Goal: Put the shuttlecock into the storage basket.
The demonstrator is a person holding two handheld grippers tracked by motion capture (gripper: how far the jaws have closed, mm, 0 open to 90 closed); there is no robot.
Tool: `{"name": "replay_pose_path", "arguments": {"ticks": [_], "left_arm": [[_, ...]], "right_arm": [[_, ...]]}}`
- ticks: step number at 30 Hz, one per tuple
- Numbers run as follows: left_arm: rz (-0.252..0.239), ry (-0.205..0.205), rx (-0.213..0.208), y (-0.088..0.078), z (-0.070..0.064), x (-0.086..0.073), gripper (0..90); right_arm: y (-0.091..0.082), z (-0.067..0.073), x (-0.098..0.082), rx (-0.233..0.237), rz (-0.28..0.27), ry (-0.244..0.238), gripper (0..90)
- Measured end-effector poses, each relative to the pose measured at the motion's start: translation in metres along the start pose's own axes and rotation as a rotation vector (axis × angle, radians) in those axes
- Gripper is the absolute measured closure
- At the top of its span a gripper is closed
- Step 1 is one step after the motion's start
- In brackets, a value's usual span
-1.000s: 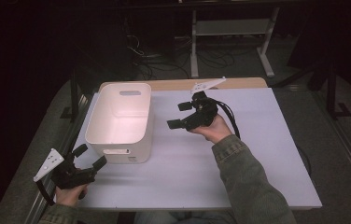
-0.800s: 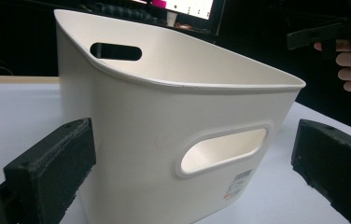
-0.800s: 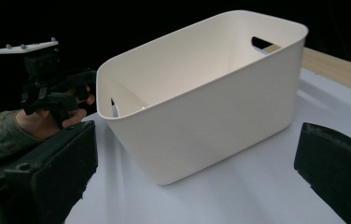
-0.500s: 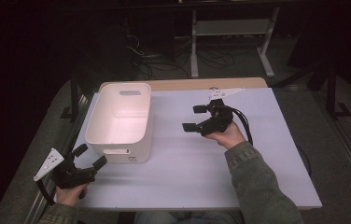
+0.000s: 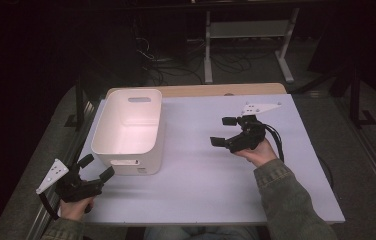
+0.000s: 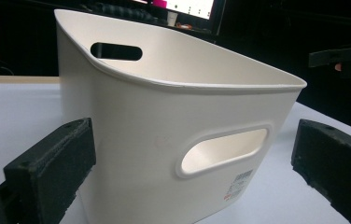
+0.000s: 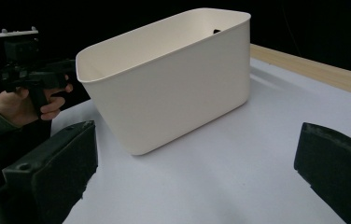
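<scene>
Right hand-held gripper (image 5: 224, 131) retreated, bin (image 5: 128, 131) seemingly empty

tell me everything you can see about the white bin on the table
The white bin is a rectangular, smooth plastic-looking tub with rounded corners, walls tapering toward the base and an oval handle slot in each short end. A small barcode label sits under the near slot. It stands upright and empty on the left part of the white table, with nothing touching it but the tabletop.
</scene>
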State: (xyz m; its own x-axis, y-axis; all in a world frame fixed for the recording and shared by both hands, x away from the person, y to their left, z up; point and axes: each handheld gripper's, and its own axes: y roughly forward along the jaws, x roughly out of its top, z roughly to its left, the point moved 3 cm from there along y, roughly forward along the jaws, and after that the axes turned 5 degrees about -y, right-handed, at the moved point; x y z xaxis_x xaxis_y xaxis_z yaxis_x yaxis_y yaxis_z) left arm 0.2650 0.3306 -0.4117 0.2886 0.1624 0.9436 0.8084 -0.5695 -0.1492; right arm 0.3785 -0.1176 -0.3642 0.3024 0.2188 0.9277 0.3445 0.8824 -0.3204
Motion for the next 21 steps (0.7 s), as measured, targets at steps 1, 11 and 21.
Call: {"name": "replay_pose_path", "arguments": {"ticks": [1,11,21], "left_arm": [[0.001,0.002,-0.001,0.000,0.000,0.000,0.0],[0.000,-0.001,0.002,0.000,0.000,0.000,0.0],[-0.002,-0.001,0.000,0.000,-0.001,0.000,0.0]], "right_arm": [[-0.002,0.000,-0.001,-0.001,-0.004,-0.001,0.0],[-0.020,-0.001,-0.021,-0.038,-0.011,-0.017,0.0],[-0.038,-0.002,-0.039,-0.078,-0.040,-0.014,0.0]]}}
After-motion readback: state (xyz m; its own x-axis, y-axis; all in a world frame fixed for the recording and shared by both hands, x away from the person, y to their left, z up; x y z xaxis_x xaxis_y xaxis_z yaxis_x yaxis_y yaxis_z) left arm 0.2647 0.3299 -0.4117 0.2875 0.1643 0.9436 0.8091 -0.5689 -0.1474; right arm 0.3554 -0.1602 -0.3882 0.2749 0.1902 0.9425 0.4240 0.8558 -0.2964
